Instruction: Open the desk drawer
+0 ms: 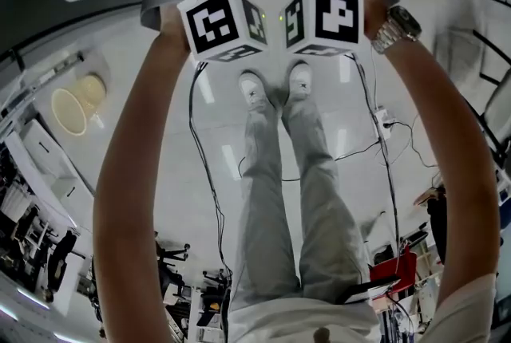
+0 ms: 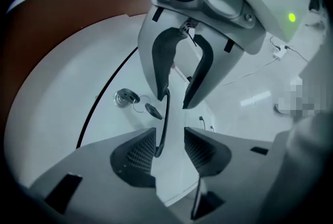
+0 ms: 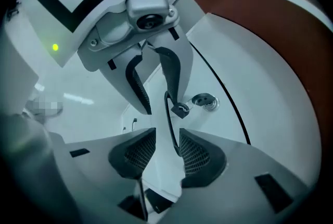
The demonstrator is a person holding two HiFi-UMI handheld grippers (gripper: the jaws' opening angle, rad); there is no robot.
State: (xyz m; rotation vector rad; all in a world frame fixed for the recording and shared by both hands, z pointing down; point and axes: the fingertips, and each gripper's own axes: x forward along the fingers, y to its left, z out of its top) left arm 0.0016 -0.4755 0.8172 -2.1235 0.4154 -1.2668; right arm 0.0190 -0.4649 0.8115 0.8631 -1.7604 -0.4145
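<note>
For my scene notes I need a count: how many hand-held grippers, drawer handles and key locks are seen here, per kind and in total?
hand-held grippers: 2
drawer handle: 1
key lock: 1
Total: 4

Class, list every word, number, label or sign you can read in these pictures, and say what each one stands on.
No words or numbers can be read in any view.
Left cube and right cube: black-and-white square patterns only, no letters.
Watch: dial too small to read.
</note>
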